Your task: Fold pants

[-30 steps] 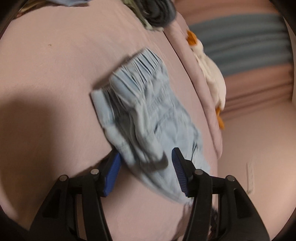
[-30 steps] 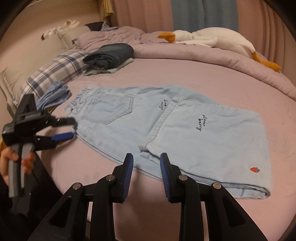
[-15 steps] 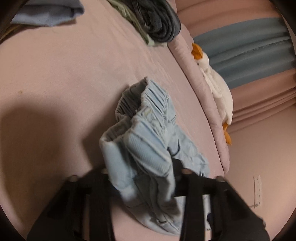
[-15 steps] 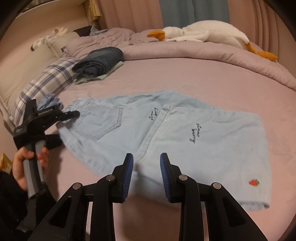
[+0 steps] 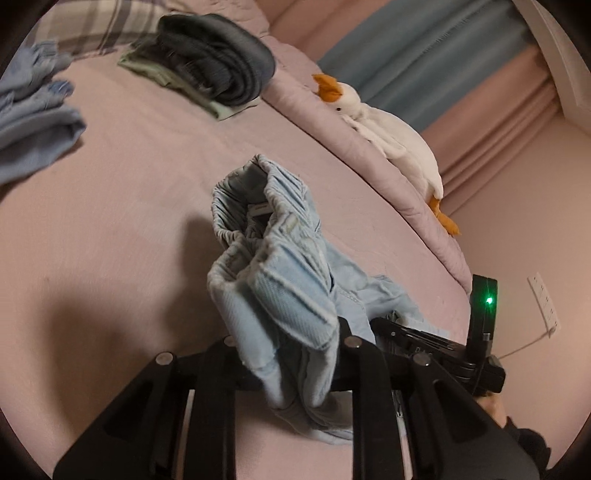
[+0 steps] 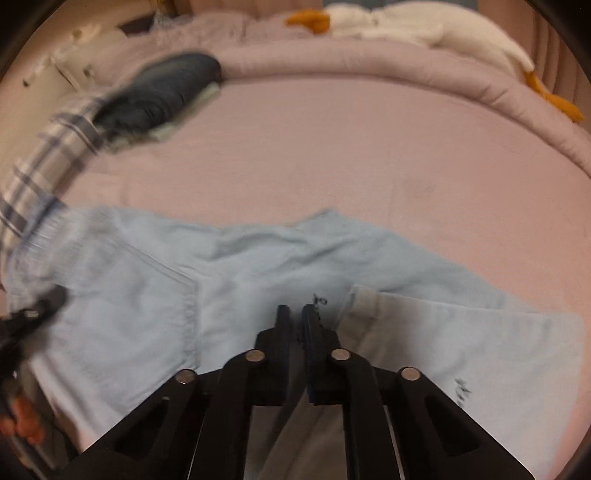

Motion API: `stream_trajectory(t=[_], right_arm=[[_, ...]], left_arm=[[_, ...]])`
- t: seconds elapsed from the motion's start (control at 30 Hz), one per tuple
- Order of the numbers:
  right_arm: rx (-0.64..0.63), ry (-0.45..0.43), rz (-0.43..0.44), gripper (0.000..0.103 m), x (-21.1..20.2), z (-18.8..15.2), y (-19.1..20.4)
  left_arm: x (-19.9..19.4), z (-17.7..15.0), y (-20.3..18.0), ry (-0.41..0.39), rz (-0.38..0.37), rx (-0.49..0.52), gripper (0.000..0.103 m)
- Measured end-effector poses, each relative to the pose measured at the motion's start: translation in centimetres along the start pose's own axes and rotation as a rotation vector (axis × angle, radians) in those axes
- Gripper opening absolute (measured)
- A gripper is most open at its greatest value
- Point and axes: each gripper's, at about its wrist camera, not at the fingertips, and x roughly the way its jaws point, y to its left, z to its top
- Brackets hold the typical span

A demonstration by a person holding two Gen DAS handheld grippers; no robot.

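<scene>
Your left gripper (image 5: 291, 354) pinches the bunched waistband of the pants (image 6: 258, 266), lifted off the bed (image 6: 332, 147). Your right gripper (image 6: 295, 317), fingers pressed nearly together on the denim near the crotch, looks clamped. The pants' long axis runs left to right between them, hems beyond your right.

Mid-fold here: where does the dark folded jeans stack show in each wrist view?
Left wrist: dark folded jeans at upper left, on the bed beside the plaid pillow.
Right wrist: same stack at upper left, blurred.
Shared landmark: the goose toy on the rolled quilt.
</scene>
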Motion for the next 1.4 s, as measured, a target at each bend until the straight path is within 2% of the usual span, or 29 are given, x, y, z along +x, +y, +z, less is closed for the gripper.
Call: stream_trajectory(t=[0.2, 0.37, 0.47, 0.5, 0.53, 0.6, 0.63, 0.73, 0.8, 0.87, 0.9, 0.93, 1.03, 1.1, 1.2, 1.27, 1.4], right_arm=[[-0.012, 0.071, 0.004, 0.007, -1.6, -2.1, 1.4], [-0.15, 0.114, -0.011, 0.007, -4.1, -8.5, 5.4], [-0.158, 0.118, 0.012, 0.007, -6.1, -11.8, 6.1], [-0.22, 0.128, 0.012, 0.007, -6.6, -12.4, 6.1], [-0.215, 0.127, 0.038, 0.007, -7.3, -13.1, 5.8], [-0.18, 0.115, 0.119, 0.007, -8.7, -14.0, 5.0], [-0.154, 0.071, 0.14, 0.007, -9.8, -14.1, 4.3], [-0.042, -0.076, 0.135, 0.007, -12.1, -13.9, 1.5], [0.05, -0.111, 0.137, 0.007, -11.7, -13.5, -0.7], [0.078, -0.082, 0.132, 0.007, -10.1, -14.1, -1.2], [0.077, -0.015, 0.123, 0.007, -8.6, -14.5, -1.1], [0.078, 0.016, 0.126, 0.007, -7.6, -14.7, -0.9], [0.079, -0.027, 0.18, 0.007, -8.5, -16.0, -1.3], [0.186, -0.045, 0.255, 0.01, -9.2, -16.7, -3.5], [0.335, -0.106, 0.295, 0.019, -10.5, -17.9, -7.4], [0.448, -0.142, 0.34, 0.041, -10.9, -18.6, -9.4], [0.687, -0.235, 0.494, 0.049, -11.7, -21.3, -13.8]], left_arm=[[0.2, 0.5, -0.3, -0.002, -0.005, 0.024, 0.019], [0.0, 0.4, -2.0, -0.003, -0.007, 0.076, 0.019], [-0.2, 0.5, -3.6, -0.013, -0.017, 0.12, 0.019], [-0.5, 0.6, -4.4, -0.021, -0.023, 0.14, 0.019], [-0.6, 0.6, -4.9, -0.026, -0.029, 0.154, 0.019], [-1.0, 0.7, -6.3, -0.037, -0.039, 0.19, 0.019], [-1.1, 0.7, -7.2, -0.042, -0.046, 0.212, 0.019], [-0.9, 0.7, -9.5, -0.042, -0.07, 0.255, 0.019], [-0.6, 0.5, -11.1, -0.038, -0.089, 0.281, 0.019], [-0.2, 0.3, -12.8, -0.028, -0.111, 0.313, 0.019], [0.1, 0.2, -13.7, -0.021, -0.121, 0.33, 0.019], [0.4, -0.1, -14.5, -0.012, -0.13, 0.349, 0.019], [2.0, -1.2, -17.2, 0.026, -0.153, 0.404, 0.019], [2.9, -2.2, -18.8, 0.047, -0.164, 0.445, 0.019], [5.0, -4.4, -21.2, 0.098, -0.169, 0.517, 0.02], [6.4, -5.7, -22.1, 0.135, -0.164, 0.548, 0.021], [10.0, -8.4, -22.7, 0.248, -0.15, 0.583, 0.024]])
